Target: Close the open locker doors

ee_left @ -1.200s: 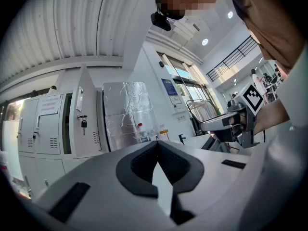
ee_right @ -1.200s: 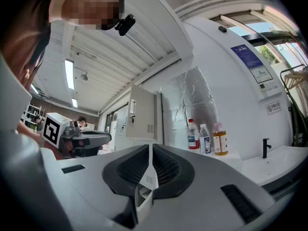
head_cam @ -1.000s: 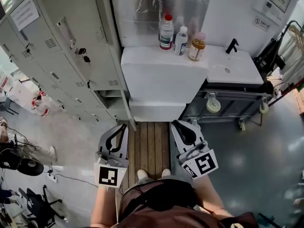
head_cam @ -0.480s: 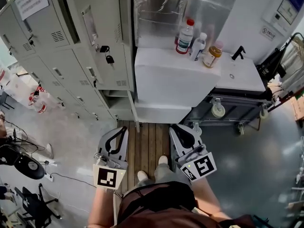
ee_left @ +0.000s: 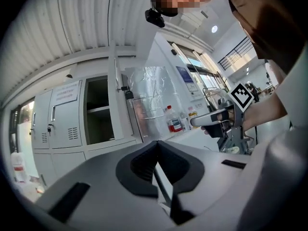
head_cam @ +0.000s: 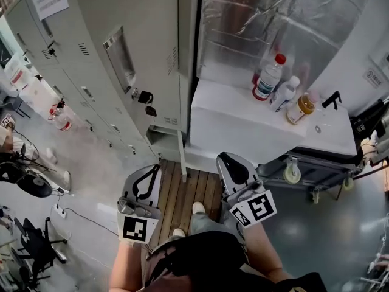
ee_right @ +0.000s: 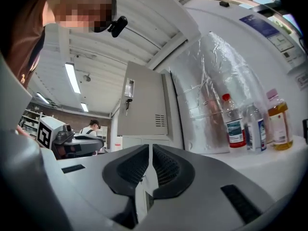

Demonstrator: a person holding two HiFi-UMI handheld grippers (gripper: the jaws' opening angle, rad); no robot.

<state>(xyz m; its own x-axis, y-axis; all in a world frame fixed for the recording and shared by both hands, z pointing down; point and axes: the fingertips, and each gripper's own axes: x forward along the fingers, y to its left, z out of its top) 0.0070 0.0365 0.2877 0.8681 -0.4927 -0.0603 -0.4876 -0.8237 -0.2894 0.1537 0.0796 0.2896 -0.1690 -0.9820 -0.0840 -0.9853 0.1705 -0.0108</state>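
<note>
**A:** How do the left gripper [head_cam: 155, 169] and the right gripper [head_cam: 226, 159] stand?

**B:** Both tongs are pressed together with nothing between them. Each gripper's own view shows only a thin seam between the dark ribbed pads. They sit low and side by side in front of the person, over the brown slatted wooden floor board [head_cam: 185, 190]

**A:** And the thing to be closed?

**B:** The tall grey metal locker door [head_cam: 140, 47], with a recessed handle and a bunch of dark keys [head_cam: 143, 96] hanging from its lock, stands swung out from the grey locker bank. It is ahead of and above both grippers, well apart from them. In the left gripper view its dark open compartment [ee_left: 98, 112] shows a shelf inside. A crinkled silver foil panel [head_cam: 267, 23] is just beside the bank

**A:** So which step is this?

**B:** The approach, I'd say. Nothing is touched yet and the door is wide open

**A:** What does the next move call for?

**B:** One gripper needs to rise to the door's free edge. The closed tips should then press on the keyed face and swing it towards the compartment until it sits flush. The tips should stay clear of the dangling keys. A narrow lower door near the floor may also be ajar, but I cannot tell
</note>
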